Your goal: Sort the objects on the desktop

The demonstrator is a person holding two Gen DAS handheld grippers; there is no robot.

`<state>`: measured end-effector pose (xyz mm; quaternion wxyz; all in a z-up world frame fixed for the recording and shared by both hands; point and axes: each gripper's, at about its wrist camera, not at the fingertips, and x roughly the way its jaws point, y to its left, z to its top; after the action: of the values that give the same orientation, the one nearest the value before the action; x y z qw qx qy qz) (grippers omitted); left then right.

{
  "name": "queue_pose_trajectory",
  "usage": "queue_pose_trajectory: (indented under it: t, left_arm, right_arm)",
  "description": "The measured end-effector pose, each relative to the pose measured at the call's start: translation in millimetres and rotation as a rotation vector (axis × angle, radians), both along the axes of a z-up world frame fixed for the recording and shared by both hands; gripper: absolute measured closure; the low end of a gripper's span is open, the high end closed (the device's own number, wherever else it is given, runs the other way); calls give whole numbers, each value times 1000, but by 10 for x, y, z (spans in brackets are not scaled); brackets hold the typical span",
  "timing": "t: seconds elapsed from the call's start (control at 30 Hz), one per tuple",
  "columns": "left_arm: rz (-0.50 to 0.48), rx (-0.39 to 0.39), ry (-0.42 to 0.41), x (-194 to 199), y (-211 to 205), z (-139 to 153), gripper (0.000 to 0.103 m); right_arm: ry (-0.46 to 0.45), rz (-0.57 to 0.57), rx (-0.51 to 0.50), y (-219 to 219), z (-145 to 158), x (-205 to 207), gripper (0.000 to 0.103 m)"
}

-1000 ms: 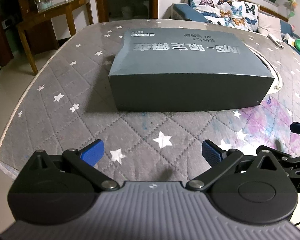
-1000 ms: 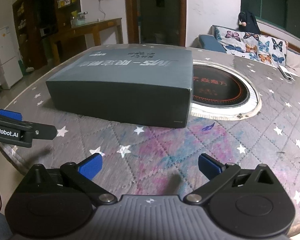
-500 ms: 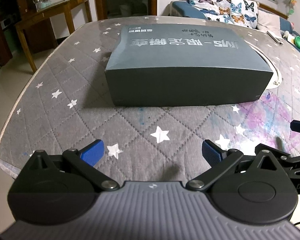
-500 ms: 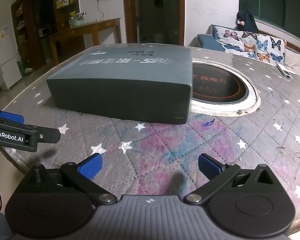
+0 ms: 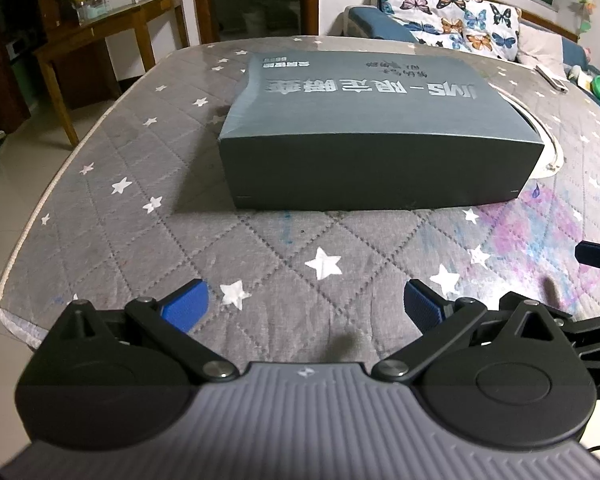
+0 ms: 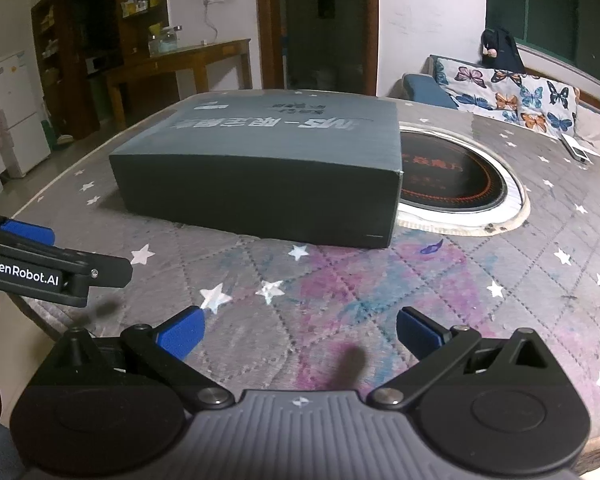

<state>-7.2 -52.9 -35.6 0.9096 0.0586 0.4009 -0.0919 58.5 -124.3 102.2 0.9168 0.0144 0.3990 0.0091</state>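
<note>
A large flat dark grey box (image 5: 376, 136) with silver lettering lies on the star-patterned grey table cover (image 5: 140, 216); it also shows in the right wrist view (image 6: 268, 168). My left gripper (image 5: 306, 306) is open and empty, low over the cover near the front edge, short of the box. My right gripper (image 6: 298, 330) is open and empty, over the pink-stained part of the cover, also short of the box. The left gripper's finger (image 6: 28, 264) shows at the left of the right wrist view.
A round black hotplate with a white rim (image 6: 460, 184) is set into the table right of the box, partly under it. A remote (image 5: 554, 80) lies at the far right. A butterfly-print sofa (image 5: 460, 24) and a wooden side table (image 5: 112, 24) stand beyond.
Both grippers drifted slightly, shifting the box a little in both views. Both stay open and empty; the box has not moved on the table.
</note>
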Motion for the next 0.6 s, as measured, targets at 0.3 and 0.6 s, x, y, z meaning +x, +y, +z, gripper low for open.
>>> queue_pose_trajectory:
  t: [0.3,0.6]
  left_arm:
    - [-16,-16,-3,35,5,-7,0]
    - [12,-31,-6,113,-16,-45,0]
  right_arm:
    - [-7,-1,-12,53,37,15,0]
    - [-10,-4,-18,86,66,59,0]
